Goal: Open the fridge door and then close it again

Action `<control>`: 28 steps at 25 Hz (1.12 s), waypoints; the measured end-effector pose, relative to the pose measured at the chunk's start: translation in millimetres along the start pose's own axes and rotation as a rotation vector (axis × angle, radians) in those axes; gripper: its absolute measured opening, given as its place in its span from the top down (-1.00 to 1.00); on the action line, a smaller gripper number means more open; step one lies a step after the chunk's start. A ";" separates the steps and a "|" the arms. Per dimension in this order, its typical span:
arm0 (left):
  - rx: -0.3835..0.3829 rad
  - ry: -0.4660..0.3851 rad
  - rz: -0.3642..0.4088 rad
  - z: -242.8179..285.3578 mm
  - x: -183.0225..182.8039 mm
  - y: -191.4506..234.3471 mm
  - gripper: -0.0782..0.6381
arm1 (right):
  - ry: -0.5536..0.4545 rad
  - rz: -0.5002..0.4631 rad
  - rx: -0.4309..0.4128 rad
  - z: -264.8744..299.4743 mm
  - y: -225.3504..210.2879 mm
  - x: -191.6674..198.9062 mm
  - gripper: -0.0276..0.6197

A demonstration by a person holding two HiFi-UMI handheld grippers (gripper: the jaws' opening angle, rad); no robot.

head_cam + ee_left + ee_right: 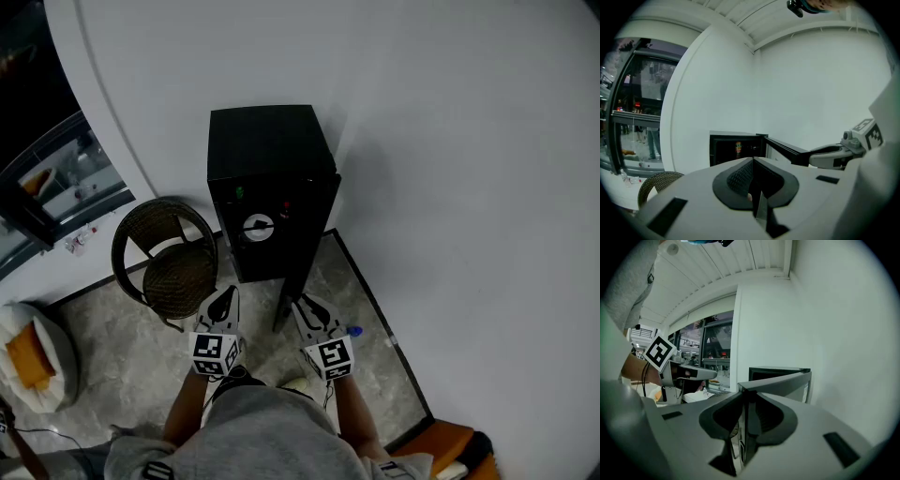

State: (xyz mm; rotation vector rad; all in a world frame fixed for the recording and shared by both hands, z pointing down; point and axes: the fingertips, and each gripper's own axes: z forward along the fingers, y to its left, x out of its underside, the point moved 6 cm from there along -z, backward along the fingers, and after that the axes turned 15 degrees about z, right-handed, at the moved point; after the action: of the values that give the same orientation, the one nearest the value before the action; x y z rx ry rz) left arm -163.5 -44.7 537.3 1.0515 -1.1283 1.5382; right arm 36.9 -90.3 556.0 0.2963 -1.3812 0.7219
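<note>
Jaws of right gripper (744, 395) grip fridge door (787, 384), left gripper (753, 162) closed empty, fridge interior (726, 150) dark

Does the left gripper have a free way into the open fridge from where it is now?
Probably yes. The fridge door, clamped by the right gripper, stands swung out to the right, so the open front of the fridge faces the left gripper with nothing between. The wicker chair sits off to the left.

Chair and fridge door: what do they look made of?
Chair: dark woven wicker or rattan, matte; the basket weave shows on seat and back. Fridge door: smooth black panel with a faint sheen, probably painted metal or plastic; the look doesn't settle which.
</note>
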 end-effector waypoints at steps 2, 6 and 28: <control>-0.005 0.004 -0.001 0.1 0.9 6.0 0.77 | 0.006 0.003 -0.002 6.2 3.7 -1.5 0.60; -0.015 0.011 -0.006 -2.4 4.6 18.6 0.77 | 0.010 0.001 -0.012 18.2 13.4 -2.8 0.60; -0.042 0.013 -0.009 5.7 12.0 81.0 0.77 | 0.016 0.006 -0.051 87.7 45.8 -11.1 0.61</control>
State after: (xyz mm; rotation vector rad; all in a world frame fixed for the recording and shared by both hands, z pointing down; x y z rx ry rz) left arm -244.1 -60.1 535.6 1.0162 -1.1402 1.5061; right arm -60.6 -110.6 552.5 0.2455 -1.3836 0.6915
